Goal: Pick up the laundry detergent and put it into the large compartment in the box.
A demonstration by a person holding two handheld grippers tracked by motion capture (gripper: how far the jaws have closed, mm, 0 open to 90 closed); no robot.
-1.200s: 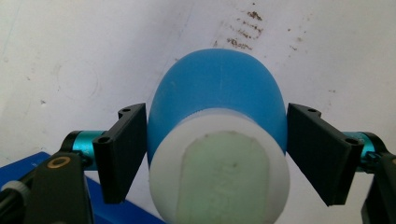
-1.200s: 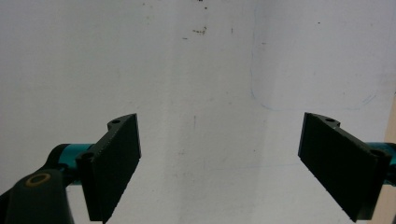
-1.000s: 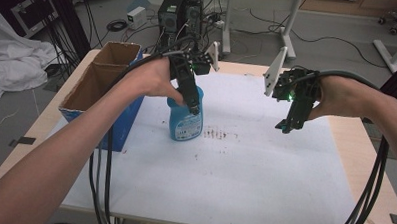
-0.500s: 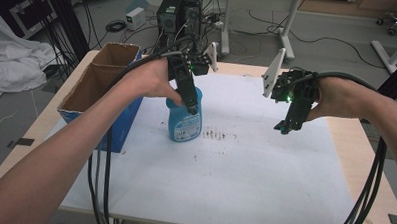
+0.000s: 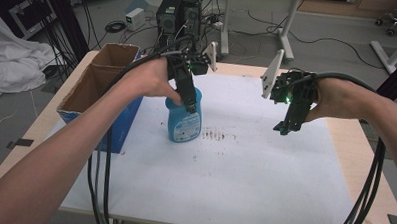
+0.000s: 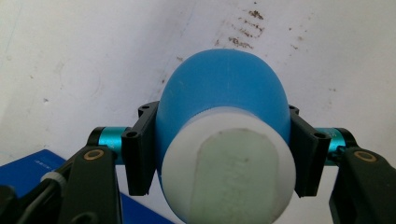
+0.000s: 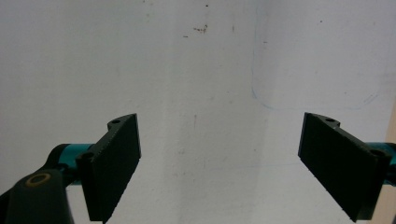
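A blue plastic bottle with a white cap stands upright on the white sheet, left of centre. My left gripper comes down over its top. In the left gripper view the two black pads press on the bottle's opposite sides just below the cap; the jaws have just been closing with the bottle between them. My right gripper hangs above the sheet at the right, well apart from the bottle. It points down, and in the right gripper view it stands wide open with nothing between its pads.
A blue-sided cardboard box with an open top stands at the table's left edge, close to the bottle. Brown smudges mark the white sheet beside the bottle. Cables hang over the front left edge.
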